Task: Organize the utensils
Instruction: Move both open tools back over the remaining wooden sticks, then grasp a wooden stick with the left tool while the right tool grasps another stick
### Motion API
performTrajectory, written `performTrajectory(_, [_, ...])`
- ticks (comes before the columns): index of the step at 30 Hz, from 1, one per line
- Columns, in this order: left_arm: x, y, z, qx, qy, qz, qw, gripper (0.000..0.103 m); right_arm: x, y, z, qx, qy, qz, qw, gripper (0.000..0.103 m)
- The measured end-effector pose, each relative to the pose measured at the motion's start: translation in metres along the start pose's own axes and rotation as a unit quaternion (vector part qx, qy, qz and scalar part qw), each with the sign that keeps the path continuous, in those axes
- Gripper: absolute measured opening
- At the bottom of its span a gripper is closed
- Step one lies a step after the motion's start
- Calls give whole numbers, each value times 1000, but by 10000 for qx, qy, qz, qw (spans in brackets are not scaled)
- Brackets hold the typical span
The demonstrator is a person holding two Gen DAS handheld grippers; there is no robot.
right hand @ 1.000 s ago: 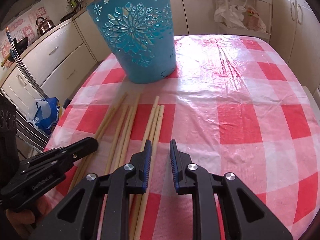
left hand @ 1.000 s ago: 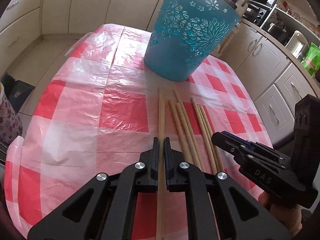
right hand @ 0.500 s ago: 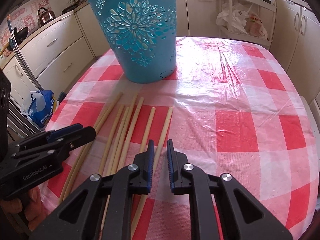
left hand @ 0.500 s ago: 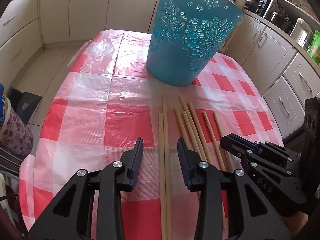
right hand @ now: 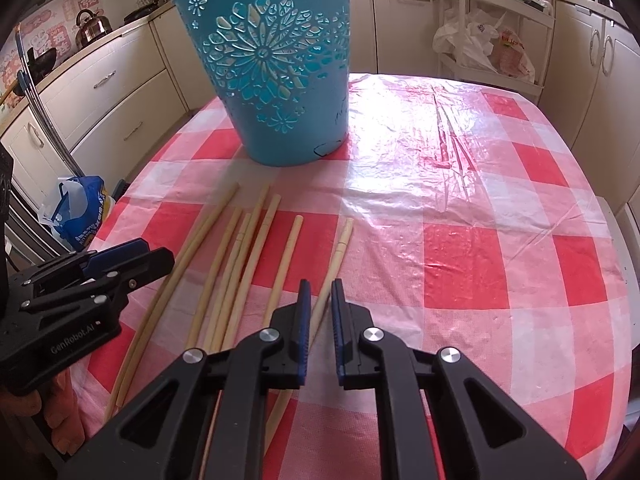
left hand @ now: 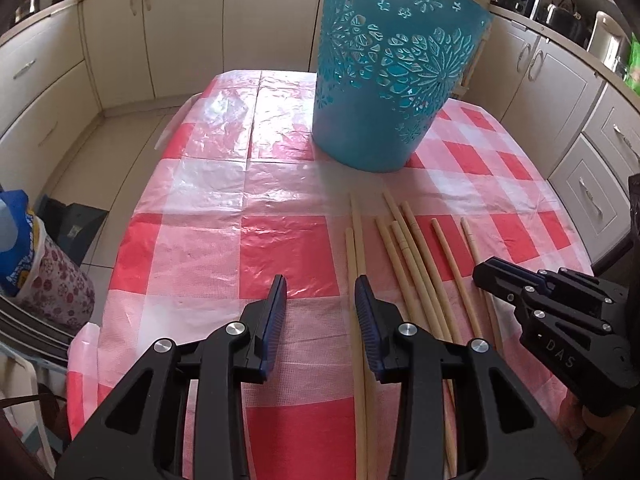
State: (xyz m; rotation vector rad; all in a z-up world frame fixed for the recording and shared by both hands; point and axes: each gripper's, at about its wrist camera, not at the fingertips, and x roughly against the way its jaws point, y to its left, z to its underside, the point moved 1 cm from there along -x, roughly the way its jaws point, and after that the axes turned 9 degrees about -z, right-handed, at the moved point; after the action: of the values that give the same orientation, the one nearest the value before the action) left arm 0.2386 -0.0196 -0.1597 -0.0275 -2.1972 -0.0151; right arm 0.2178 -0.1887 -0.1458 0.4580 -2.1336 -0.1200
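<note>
The table, under a red-and-white checked plastic cloth, fills most of both views, ringed by cream kitchen cabinets. On its far side stands a tall teal bucket with cut-out flower patterns, upright.

A second ago the left gripper was clenched on one chopstick; now its jaws stand released, and that stick lies on the cloth beside its neighbour, passing just inside the right-hand finger with nothing pressing on it. The left view has also swung, so the bucket sits further right than it did.

The right gripper has just been closing. Its jaws were well apart a second ago with a stick to their left; now only a narrow gap is left and the rightmost chopstick runs through it. Whether the pads already press on the stick I cannot tell.

The chopsticks are pale, long, thin wooden sticks, about eight, lying loosely fanned on the near half of the table, their far tips pointing toward the bucket and stopping short of it. Two at the left lie touching as a pair; four bunch in the middle; two lie apart on the right.
</note>
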Motion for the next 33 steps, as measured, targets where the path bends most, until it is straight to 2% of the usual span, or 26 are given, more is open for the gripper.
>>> performTrajectory(7, [-1, -18, 4, -639, -86, -380, 9972, 34, -2, 0, -2, 64, -16, -2, 10000, 11])
performTrajectory(9, [0, -19, 4, -694, -109, -410, 9967, 34, -1, -1, -2, 47, -32, -32, 10000, 11])
performTrajectory(10, [0, -18, 4, -664, -104, -394, 9970, 31, -1, -2, -1, 42, -42, -64, 10000, 11])
performTrajectory(11, [0, -16, 3, -638, -106, -408, 9971, 22, -1, -3, -1, 40, -42, -83, 9999, 11])
performTrajectory(14, [-1, -6, 0, -541, -72, -369, 9978, 7, 1, -7, -1, -10, -7, -141, 9999, 8])
performTrajectory(18, [-3, 0, -3, -441, 31, -229, 9988, 7, 1, -10, -5, -85, 105, -212, 9997, 8])
performTrajectory(23, [-4, -8, -2, -631, 18, -352, 9974, 7, -5, -2, -10, 173, 210, -4, 9996, 8])
performTrajectory(25, [-3, -8, -2, -646, 22, -220, 9977, 4, -5, 0, -10, 241, 271, -8, 9993, 7])
performTrajectory(28, [2, -1, -1, -365, 44, 278, 9989, 4, 0, -1, -8, 186, 283, -86, 9994, 6])
performTrajectory(33, [-2, 14, 2, -51, 297, 630, 9976, 5, -1, 2, -5, 313, 461, -7, 9984, 6])
